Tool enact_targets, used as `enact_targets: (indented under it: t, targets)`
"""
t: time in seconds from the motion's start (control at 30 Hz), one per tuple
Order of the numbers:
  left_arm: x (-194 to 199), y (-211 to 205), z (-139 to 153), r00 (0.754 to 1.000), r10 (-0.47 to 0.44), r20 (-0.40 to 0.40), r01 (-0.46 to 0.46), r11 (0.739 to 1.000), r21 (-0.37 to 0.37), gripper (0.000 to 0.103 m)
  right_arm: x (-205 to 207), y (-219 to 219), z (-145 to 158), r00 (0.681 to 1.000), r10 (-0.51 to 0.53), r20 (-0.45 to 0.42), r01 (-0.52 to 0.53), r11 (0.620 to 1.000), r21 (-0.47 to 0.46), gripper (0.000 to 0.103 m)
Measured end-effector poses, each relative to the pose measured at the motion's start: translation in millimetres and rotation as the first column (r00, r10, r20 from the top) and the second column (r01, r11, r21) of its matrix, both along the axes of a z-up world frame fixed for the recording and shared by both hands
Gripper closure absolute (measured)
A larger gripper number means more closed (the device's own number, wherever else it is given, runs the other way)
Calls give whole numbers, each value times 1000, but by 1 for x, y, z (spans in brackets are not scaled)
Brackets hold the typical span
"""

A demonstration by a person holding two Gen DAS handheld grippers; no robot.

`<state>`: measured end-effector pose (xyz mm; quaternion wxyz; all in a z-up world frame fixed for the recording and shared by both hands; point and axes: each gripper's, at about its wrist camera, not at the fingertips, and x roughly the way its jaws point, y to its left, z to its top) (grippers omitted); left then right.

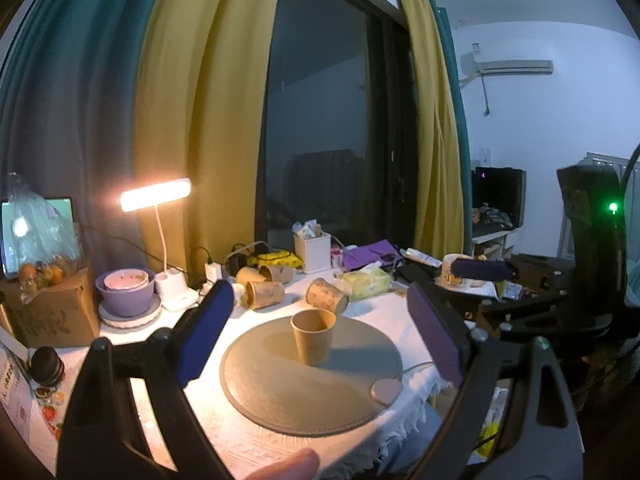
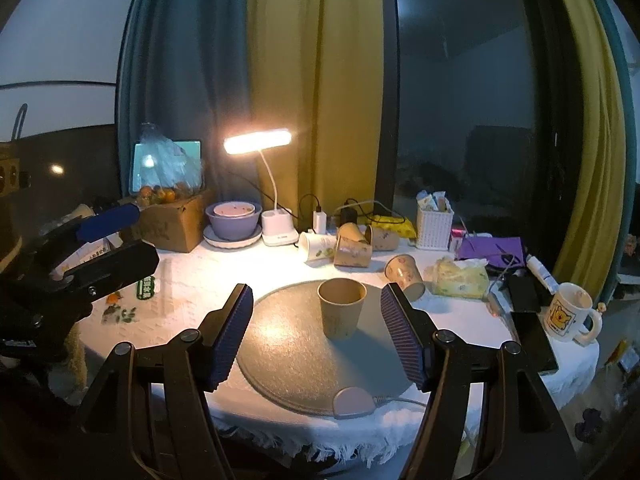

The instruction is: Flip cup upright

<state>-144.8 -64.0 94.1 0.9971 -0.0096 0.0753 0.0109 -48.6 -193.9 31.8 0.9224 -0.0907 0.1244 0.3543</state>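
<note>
A brown paper cup (image 1: 313,336) stands upright, mouth up, on the round grey mat (image 1: 280,392); it also shows in the right wrist view (image 2: 342,308) on the mat (image 2: 288,360). My left gripper (image 1: 320,340) is open and empty, its fingers apart on either side of the cup and nearer to me. My right gripper (image 2: 316,332) is open and empty, held back from the cup. The right gripper also shows at the right of the left wrist view (image 1: 480,270), and the left gripper at the left of the right wrist view (image 2: 108,218).
Several paper cups (image 2: 405,271) lie on their sides behind the mat. A lit desk lamp (image 2: 258,141), purple bowls (image 2: 234,220), a cardboard box (image 2: 176,220), a white basket (image 2: 434,226), tissues (image 2: 460,274), a mug (image 2: 570,312) and a small white puck (image 2: 352,402) crowd the white-clothed table (image 2: 192,280).
</note>
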Motion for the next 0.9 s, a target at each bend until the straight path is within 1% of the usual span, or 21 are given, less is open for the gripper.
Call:
enact_targets:
  t: [0.23,0.5,0.73,0.9]
  targets:
    - [-5,-4,4,1000,5,25,-5,1000,13,14,-5,-3,5,1000,-14,13,14,1000,-2,33]
    - [-5,1,4,1000,19,23,-19,1000,-2,14,-8,-4,6,999,-24,24,24,1000,-6,33]
    - [0,9,2,1000,31,2,-31,999,-35,14,-7,-3,7,1000,-24,19,24,1000,-9,33]
    - [0,10,1,1000,25,0,-25,999,-37,14,-8,-2,6,1000,-26,16,26,1000,-9,33]
